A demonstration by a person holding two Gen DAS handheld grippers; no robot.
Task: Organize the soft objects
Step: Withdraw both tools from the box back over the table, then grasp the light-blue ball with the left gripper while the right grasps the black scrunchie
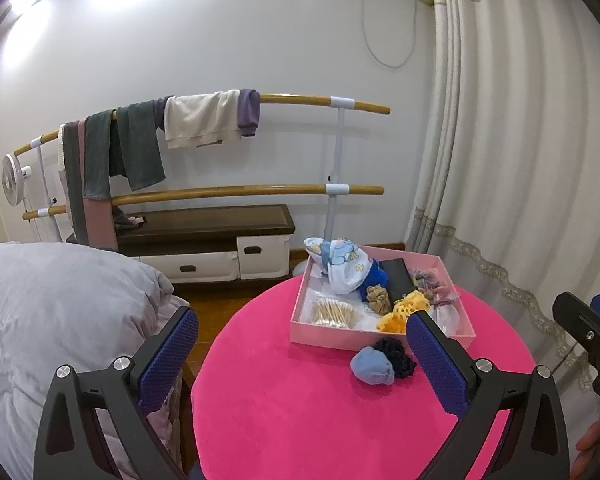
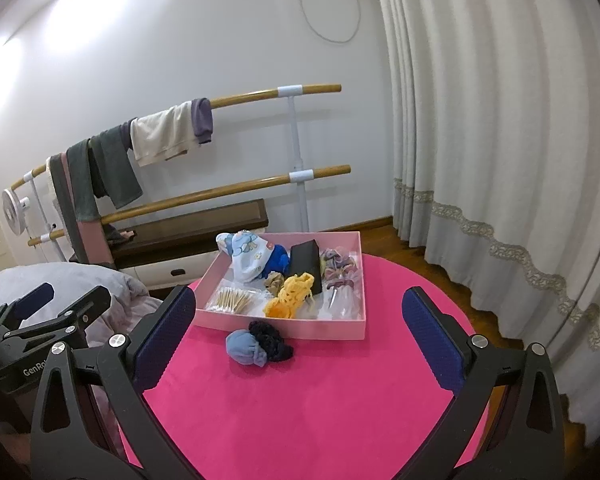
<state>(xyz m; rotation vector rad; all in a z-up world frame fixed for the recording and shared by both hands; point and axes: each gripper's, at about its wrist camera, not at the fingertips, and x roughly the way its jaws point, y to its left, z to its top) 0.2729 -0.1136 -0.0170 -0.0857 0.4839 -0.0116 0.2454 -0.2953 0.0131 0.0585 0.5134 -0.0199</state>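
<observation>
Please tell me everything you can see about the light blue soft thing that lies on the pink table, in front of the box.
The light blue soft thing is a small bundle of what looks like knit fabric, perhaps a sock, gathered into a wrinkled ball. It lies on the pink table, outside the pink box and just in front of its near wall. A black scrunchie presses against its right side. Neither hand-held gripper touches it; both are open and held back from it.

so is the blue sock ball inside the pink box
No, the blue sock ball lies on the pink tablecloth just in front of the pink box, touching a black scrunchie.
</observation>
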